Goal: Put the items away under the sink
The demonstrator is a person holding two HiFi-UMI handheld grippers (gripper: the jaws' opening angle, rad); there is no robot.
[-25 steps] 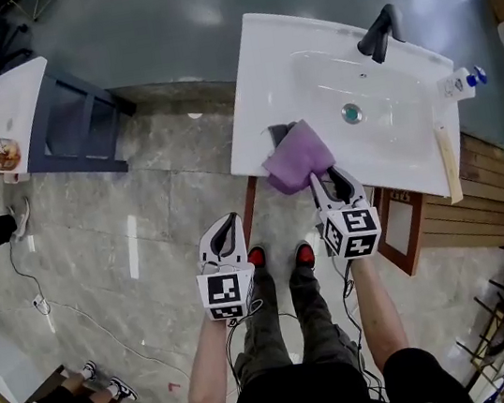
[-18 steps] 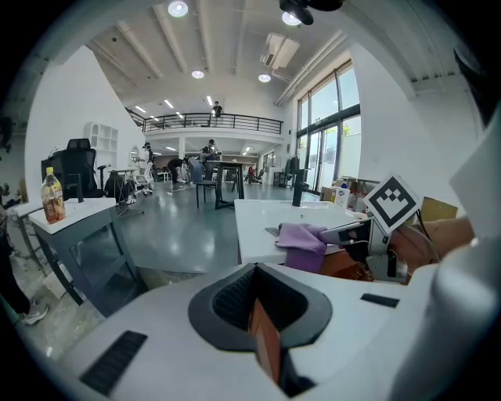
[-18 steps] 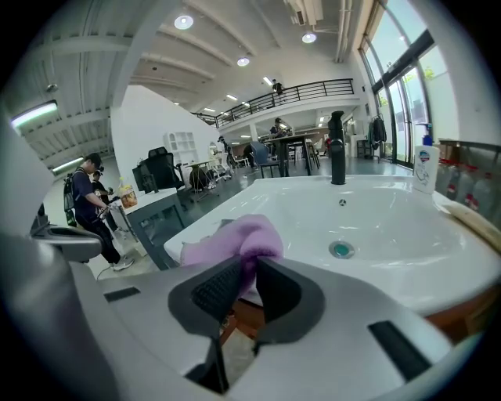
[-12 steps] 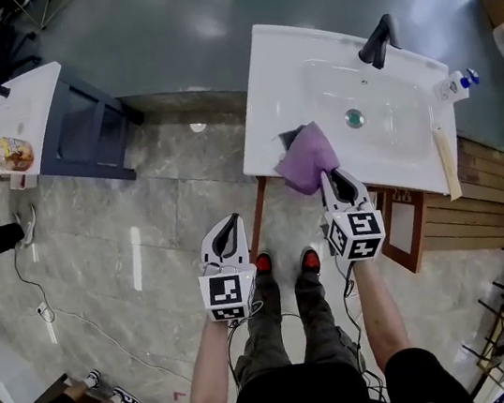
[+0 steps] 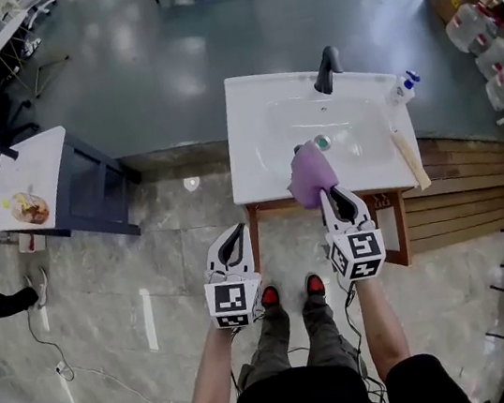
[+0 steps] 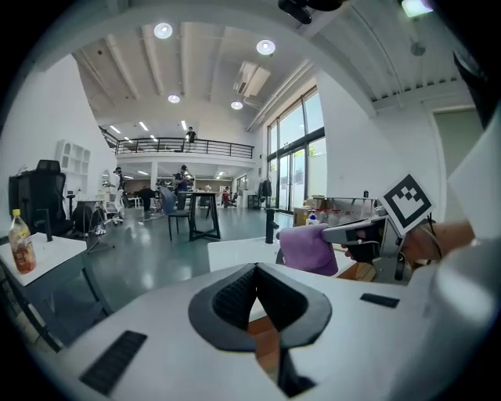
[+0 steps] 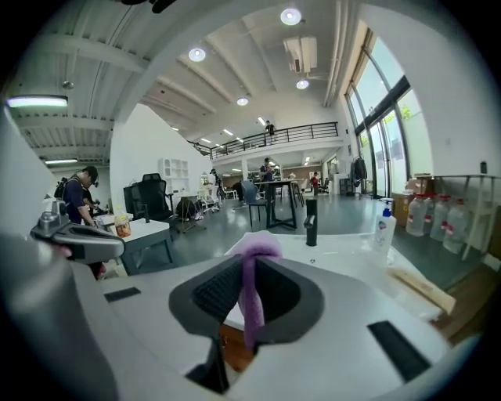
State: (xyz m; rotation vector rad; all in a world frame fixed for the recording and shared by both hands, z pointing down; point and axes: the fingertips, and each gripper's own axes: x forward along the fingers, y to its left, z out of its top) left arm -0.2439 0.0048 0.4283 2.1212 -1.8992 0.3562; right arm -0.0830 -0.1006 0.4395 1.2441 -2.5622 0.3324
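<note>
**Cloth pinched at the sink's front rim, stowing not yet done**

The right gripper has just been closing its jaws. They stand narrow, pinching a purple cloth between the pads. Where the pads bite, the cloth is only a thin fold. Most of it bunches beyond the jaw tips, and a short tail hangs below the pads. Its long axis runs roughly along the jaws, pointing forward from the tips over the front rim of the sink. The left gripper is off to the side of the cloth, its jaws together on nothing.

By my reading, the pick-up is done and the carry is in hand; nothing has gone under the sink yet. The next move likely calls for drawing the jaws back from the rim and down in front of the wooden stand. The pinch must stay firm, since so little cloth is held, before letting go in the space beneath the basin.
</note>
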